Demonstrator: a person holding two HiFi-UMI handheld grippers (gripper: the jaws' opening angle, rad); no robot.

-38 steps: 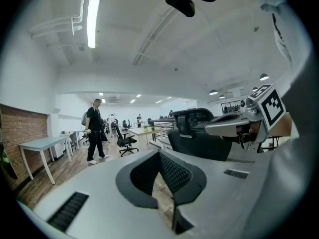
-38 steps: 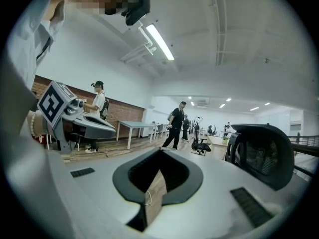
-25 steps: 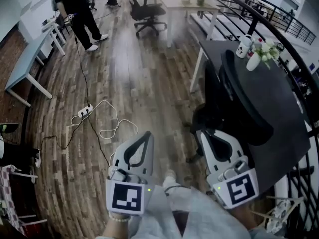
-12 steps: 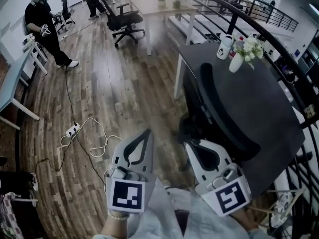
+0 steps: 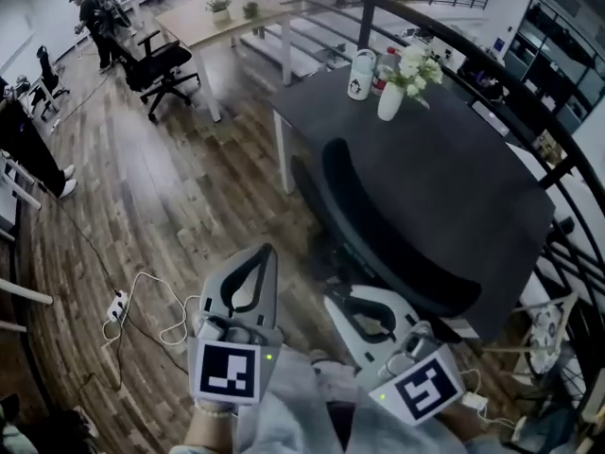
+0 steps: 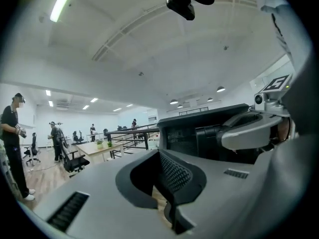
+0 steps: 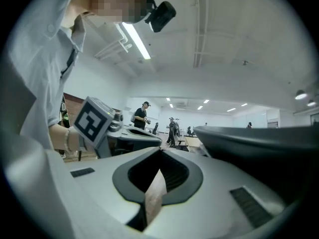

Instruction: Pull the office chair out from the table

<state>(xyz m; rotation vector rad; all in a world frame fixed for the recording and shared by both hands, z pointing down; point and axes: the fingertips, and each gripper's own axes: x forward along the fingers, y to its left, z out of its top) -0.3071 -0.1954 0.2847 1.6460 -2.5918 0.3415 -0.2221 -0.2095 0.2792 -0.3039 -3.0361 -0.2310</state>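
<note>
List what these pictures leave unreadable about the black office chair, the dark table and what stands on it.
- black office chair: seat and base are mostly hidden in the head view by its own backrest and the dark rectangular table.
- white mug: its print is too small to read in the head view.
- right gripper: the head view does not show whether its shut jaws touch the chair, because dark parts merge there.
</note>
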